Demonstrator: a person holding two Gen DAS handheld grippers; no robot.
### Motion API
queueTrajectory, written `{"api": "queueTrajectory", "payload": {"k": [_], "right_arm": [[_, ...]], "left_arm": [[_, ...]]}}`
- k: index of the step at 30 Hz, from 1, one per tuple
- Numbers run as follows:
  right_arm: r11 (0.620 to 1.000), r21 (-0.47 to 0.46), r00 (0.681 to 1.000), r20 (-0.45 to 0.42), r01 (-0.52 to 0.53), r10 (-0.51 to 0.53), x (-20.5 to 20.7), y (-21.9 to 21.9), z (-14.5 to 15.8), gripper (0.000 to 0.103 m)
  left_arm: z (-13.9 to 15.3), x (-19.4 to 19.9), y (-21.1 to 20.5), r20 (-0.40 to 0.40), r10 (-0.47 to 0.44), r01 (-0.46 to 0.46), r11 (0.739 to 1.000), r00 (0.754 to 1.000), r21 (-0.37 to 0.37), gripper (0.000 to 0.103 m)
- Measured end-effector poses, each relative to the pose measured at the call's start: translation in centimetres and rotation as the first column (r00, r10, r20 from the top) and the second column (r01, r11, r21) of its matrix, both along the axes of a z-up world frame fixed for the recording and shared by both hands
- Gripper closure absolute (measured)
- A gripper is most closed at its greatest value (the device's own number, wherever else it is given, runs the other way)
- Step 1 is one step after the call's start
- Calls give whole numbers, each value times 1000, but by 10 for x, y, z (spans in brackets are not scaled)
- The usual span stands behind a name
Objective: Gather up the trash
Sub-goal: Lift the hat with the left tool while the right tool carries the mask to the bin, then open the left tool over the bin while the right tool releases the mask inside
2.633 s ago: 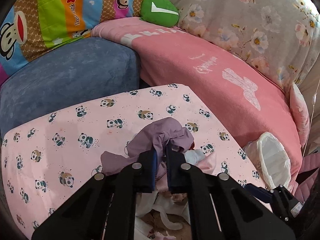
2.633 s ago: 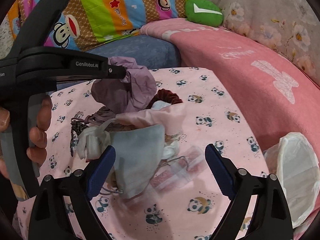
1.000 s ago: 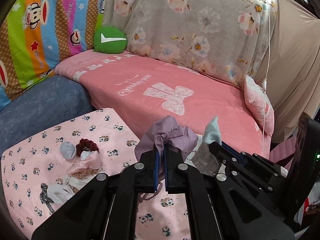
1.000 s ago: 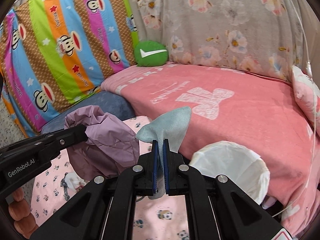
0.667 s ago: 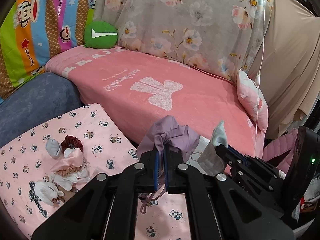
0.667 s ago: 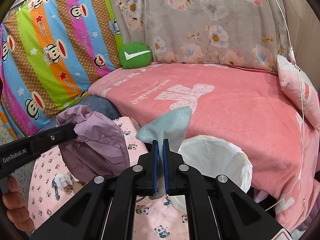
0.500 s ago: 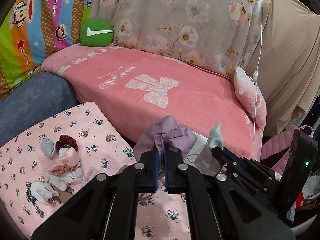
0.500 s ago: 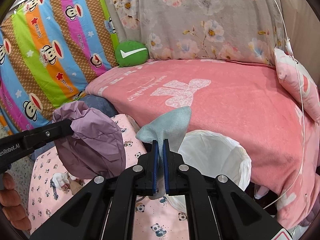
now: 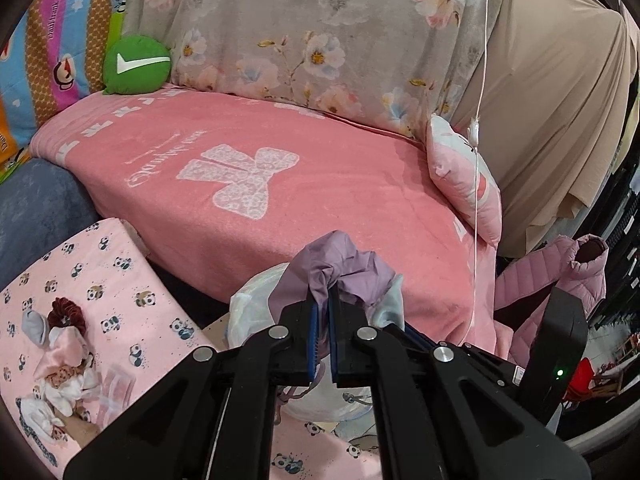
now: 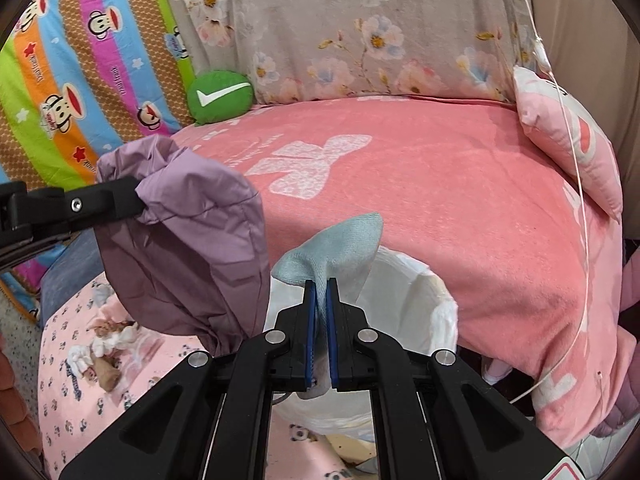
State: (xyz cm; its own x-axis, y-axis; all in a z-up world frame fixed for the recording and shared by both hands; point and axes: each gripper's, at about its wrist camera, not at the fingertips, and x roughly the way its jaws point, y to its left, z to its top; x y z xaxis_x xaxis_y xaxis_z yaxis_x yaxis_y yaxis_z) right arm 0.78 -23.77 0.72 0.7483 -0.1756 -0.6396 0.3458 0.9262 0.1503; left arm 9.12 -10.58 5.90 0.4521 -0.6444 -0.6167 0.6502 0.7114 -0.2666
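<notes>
We are holding two pieces of cloth over the white bin bag (image 10: 408,300), which is standing between the panda-print counter (image 9: 120,280) & the pink bed (image 9: 280,184). The left hand-held gripper (image 9: 323,308) is pinching a purple cloth (image 9: 340,264), jaws pressed together on it. The right hand-held gripper (image 10: 318,292) is pinching a light blue cloth (image 10: 336,248), approx. above the bag opening. Other small fabric scraps (image 9: 60,352) are lying on the counter.

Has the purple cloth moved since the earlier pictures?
Yes. The purple cloth, clamped in the left gripper, left the panda table for the white bin.
</notes>
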Motion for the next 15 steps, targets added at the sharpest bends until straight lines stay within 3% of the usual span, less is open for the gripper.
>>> {"api": "queueTrajectory", "payload": {"k": [4, 5, 6, 7, 8, 9, 15], "right_arm": [[1000, 1, 1000, -17, 26, -26, -1, -15, -7, 96], [1000, 2, 999, -19, 30, -30, -1, -17, -8, 96], [999, 3, 999, -22, 34, -34, -1, -20, -9, 95], [999, 5, 999, -24, 38, -38, -1, -23, -10, 94], [999, 7, 999, -25, 40, -40, 0, -24, -11, 92], [999, 7, 999, -25, 43, -43, -1, -26, -12, 91], [999, -5, 998, -19, 53, -53, 2, -29, -13, 81]], "left_arm": [[-10, 2, -21, -2, -27, 27, 1000, 1000, 5, 97], [-13, 2, -24, -4, -29, 29, 1000, 1000, 12, 88], [-15, 3, -25, -7, -21, 22, 1000, 1000, 21, 62], [-17, 3, -26, -4, 4, -4, 999, 1000, 33, 46], [-18, 2, -24, 9, 39, -39, 999, 999, 37, 17], [-17, 1, -21, 26, 69, -70, 997, 997, 32, 12], [-18, 5, -11, 50, 110, -113, 992, 993, 49, 12]]}}
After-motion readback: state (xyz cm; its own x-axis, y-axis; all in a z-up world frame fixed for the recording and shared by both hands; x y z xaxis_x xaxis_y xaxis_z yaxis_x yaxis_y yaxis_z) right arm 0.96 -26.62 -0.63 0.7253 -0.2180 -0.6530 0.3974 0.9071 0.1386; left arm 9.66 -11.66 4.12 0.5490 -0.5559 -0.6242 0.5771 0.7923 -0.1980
